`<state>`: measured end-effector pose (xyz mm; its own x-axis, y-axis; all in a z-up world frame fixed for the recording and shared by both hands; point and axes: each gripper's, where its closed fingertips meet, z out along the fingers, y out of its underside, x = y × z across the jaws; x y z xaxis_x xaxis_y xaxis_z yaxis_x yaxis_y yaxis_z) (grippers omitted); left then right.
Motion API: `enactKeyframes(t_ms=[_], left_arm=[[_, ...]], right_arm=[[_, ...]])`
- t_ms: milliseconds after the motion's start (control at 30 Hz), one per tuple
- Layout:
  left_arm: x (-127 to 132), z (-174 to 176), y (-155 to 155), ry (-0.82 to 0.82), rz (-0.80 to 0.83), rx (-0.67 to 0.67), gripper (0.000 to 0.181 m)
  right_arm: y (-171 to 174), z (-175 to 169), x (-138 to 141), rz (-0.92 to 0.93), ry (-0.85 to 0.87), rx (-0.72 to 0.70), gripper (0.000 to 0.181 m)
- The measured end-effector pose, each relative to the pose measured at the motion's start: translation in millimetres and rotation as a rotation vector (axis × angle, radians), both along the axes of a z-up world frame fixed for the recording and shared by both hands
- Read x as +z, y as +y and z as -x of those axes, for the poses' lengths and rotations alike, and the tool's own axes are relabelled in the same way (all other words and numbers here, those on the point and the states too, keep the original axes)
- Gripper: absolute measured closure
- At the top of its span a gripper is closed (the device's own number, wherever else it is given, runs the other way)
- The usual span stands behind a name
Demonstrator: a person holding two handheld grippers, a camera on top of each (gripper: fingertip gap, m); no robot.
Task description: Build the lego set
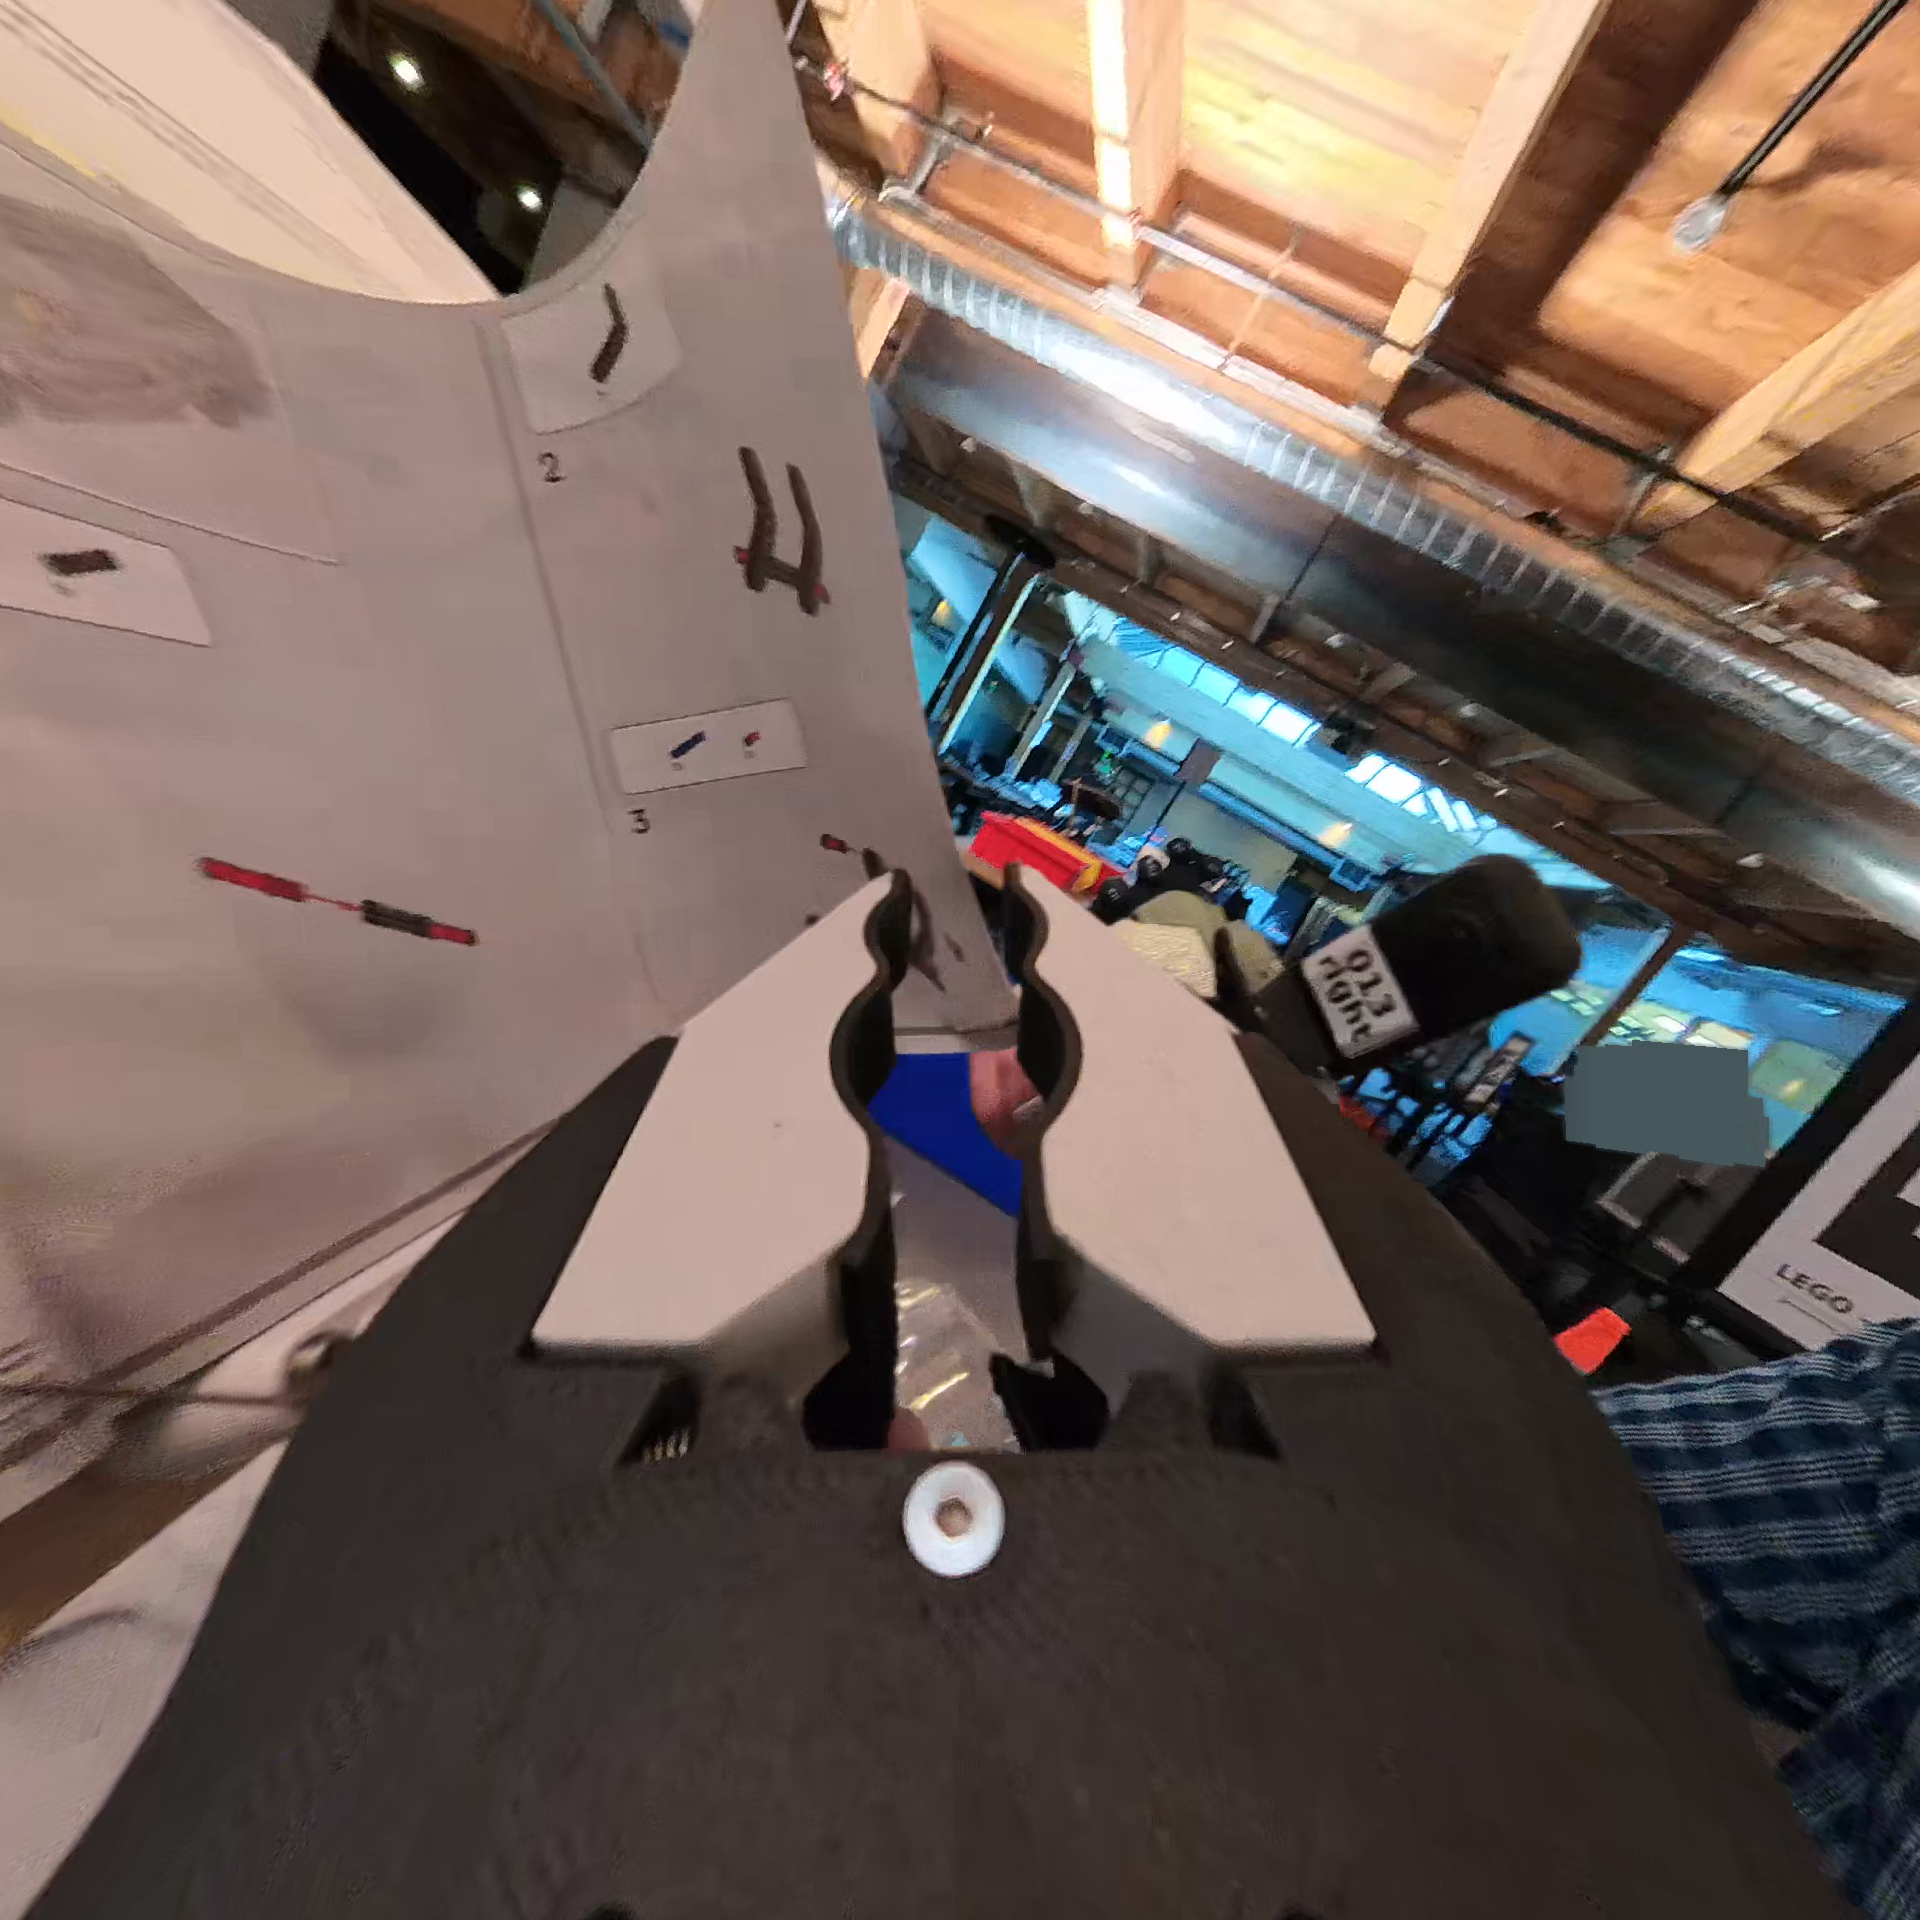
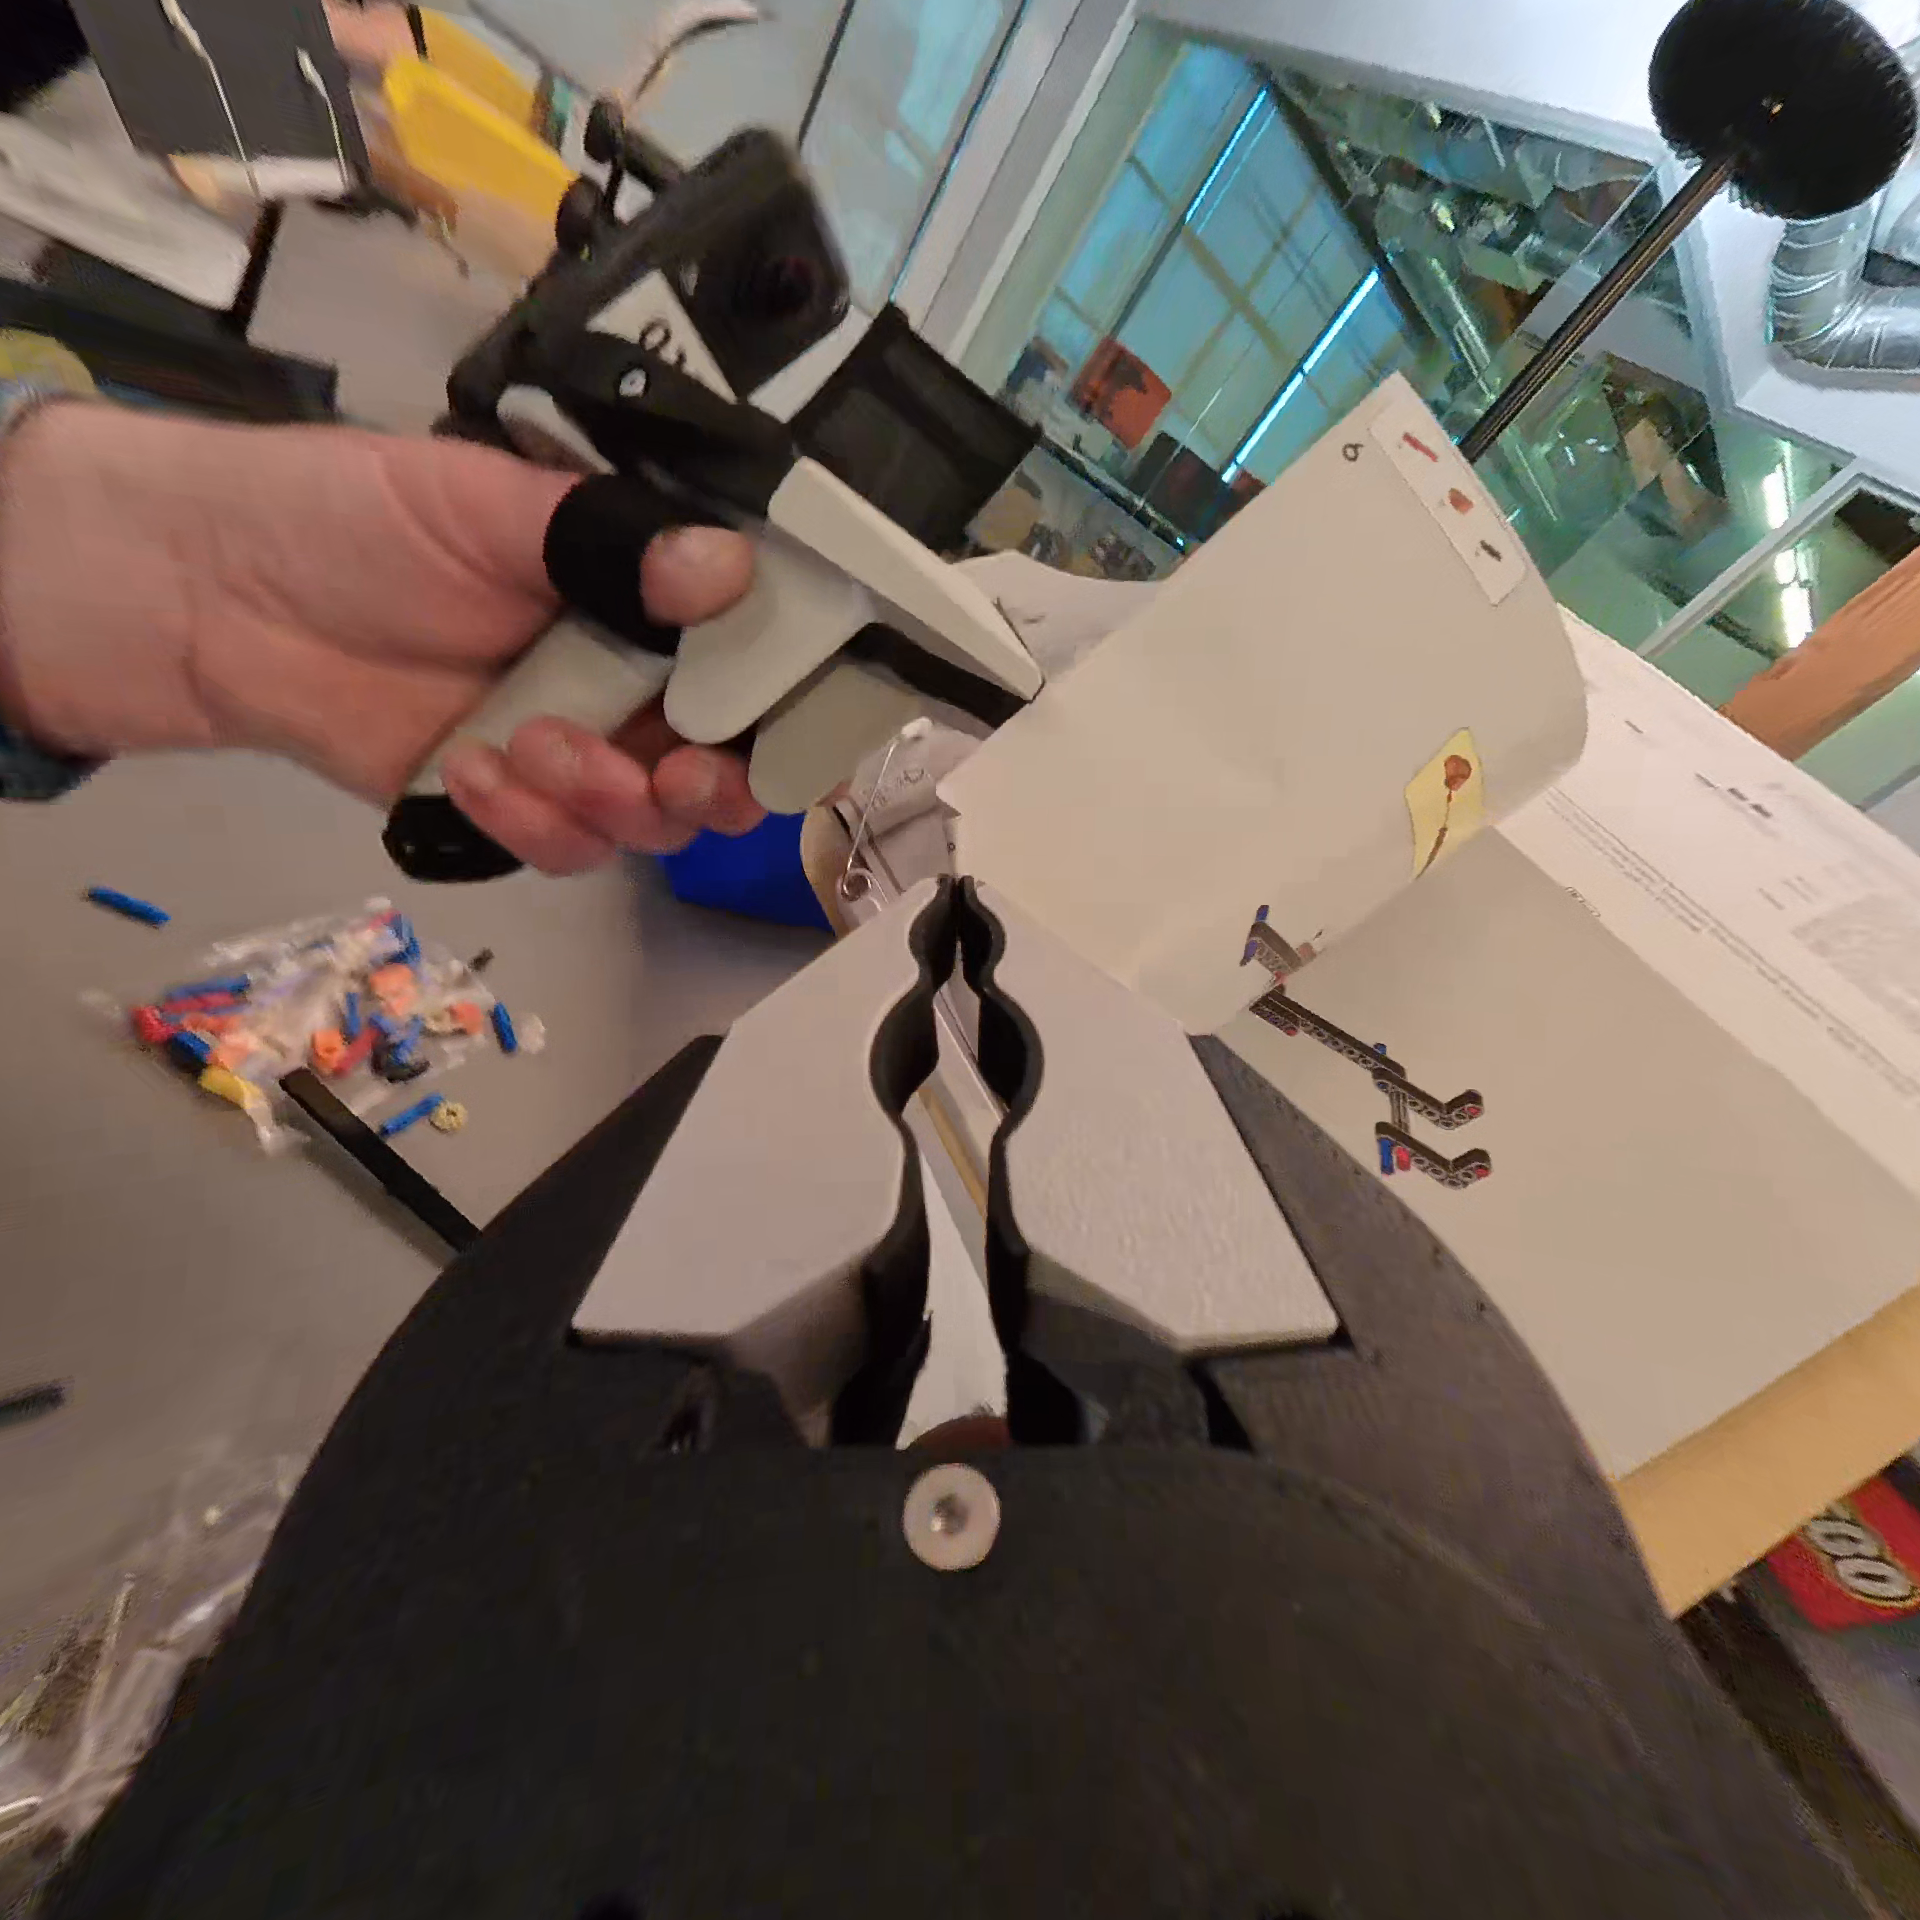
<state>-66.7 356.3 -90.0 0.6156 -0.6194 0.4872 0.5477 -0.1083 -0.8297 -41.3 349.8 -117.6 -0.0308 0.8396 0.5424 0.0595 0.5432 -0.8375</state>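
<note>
Two claws are up near my lego booklet (image 2: 1558, 1091), which lies open on the grey table (image 2: 260, 1195) in a big room with wooden roof beams (image 1: 1455, 208). My left claw (image 1: 954, 894) is a little apart beside a lifted page (image 1: 675, 623). My right claw (image 2: 958, 889) is pinched together; I cannot tell on what. A clear bag (image 2: 312, 1013) holds small coloured lego pieces

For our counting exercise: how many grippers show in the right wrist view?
2. The right gripper fills the foreground; the left gripper, in a hand, meets the booklet page. None seem hidden.
</note>
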Motion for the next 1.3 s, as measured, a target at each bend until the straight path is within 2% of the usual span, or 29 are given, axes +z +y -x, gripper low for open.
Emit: enactKeyframes(t_ms=[33,233,633,1067,1300], left_arm=[[2.2,-3.2,-0.5,-0.024,-0.016,-0.012,0.169],[4.3,-14.4,1.2,-0.093,-0.042,-0.064,0.178],[20.6,-16.3,-5.8,-0.304,-0.141,-0.147,0.174],[19.9,-14.6,-4.0,-0.36,-0.141,-0.16,0.177],[19.7,-16.0,-2.6,-0.34,-0.139,-0.15,0.181]], right_arm=[[0.7,-2.0,1.2,0.017,0.01,0.002,0.181],[-0.2,-8.5,4.5,0.11,0.062,0.037,0.181],[-0.3,-17.2,19.7,0.249,0.161,0.105,0.181],[0.9,-17.9,20.6,0.257,0.17,0.106,0.181],[2.1,-18.6,19.9,0.253,0.169,0.103,0.181]])
